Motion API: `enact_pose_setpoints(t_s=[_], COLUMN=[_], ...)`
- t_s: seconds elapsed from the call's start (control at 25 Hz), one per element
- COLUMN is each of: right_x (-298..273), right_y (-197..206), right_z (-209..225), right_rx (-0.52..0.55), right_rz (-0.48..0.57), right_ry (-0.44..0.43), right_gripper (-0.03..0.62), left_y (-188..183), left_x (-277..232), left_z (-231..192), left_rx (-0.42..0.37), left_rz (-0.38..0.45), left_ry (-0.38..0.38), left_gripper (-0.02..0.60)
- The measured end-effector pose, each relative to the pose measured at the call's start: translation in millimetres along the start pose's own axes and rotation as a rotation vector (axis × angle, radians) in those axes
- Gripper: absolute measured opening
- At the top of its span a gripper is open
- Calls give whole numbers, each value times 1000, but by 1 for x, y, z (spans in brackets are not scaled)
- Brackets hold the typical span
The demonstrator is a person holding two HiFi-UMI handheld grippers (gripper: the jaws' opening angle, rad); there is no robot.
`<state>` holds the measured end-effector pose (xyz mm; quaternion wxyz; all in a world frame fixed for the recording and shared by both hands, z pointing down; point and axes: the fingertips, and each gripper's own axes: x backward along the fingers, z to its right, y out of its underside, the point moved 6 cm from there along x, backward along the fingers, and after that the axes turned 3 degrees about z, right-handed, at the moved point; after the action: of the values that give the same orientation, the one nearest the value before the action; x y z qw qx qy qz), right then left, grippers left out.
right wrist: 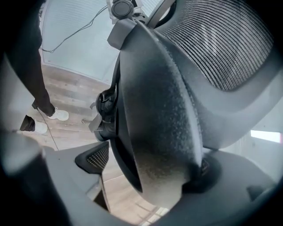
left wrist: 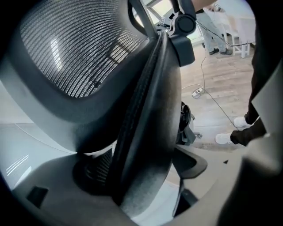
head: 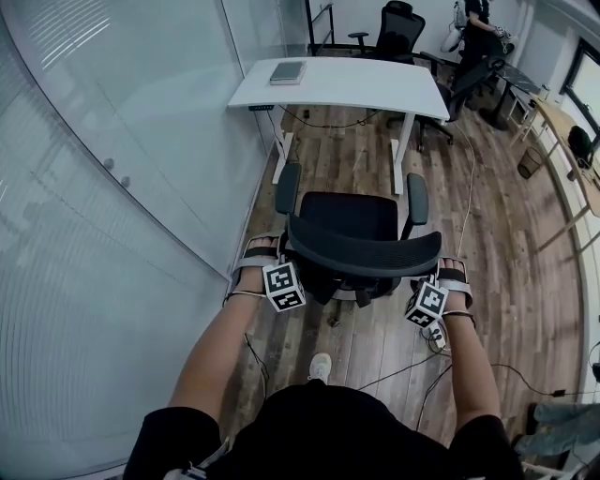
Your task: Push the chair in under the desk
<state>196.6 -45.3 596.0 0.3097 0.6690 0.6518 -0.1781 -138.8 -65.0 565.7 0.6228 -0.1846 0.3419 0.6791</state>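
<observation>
A black mesh office chair [head: 347,234] stands on the wood floor, its seat facing the white desk [head: 366,89] a short way beyond it. My left gripper [head: 267,267] is at the left edge of the backrest and my right gripper [head: 442,281] at the right edge. In the left gripper view the backrest rim [left wrist: 146,110] runs down between the jaws of the left gripper [left wrist: 141,172], which is shut on it. The right gripper view shows the other rim [right wrist: 154,114] filling the gap of the right gripper [right wrist: 150,170], also shut on it.
A curved glass wall [head: 112,187] runs close along the left. A grey book [head: 288,72] lies on the desk. Cables [head: 466,178] trail over the floor. Behind the desk stand another black chair [head: 398,33] and a person [head: 478,23]. More desks [head: 572,141] line the right.
</observation>
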Motion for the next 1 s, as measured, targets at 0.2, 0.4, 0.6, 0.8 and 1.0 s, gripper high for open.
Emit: enact_pose_setpoints(t_s=[0.2, 0.4, 0.6, 0.8, 1.0], right_x=[-25, -53, -85, -112, -130], right_y=[-7, -3, -27, -24, -27], right_z=[27, 50, 81, 99, 108], right_rx=[7, -2, -22, -20, -16], right_rz=[-2, -7, 4, 7, -4], right_ry=[11, 13, 5, 24, 22], right_gripper=[509, 508, 508, 506, 506], left_y=[4, -1, 13, 12, 17], left_x=[-22, -48, -81, -104, -120], left_z=[-25, -51, -90, -107, -124], left_rx=[1, 4, -18, -1, -1], left_rz=[2, 14, 2, 14, 22], left_ry=[13, -6, 35, 5, -1], left_gripper=[434, 434, 434, 434, 434])
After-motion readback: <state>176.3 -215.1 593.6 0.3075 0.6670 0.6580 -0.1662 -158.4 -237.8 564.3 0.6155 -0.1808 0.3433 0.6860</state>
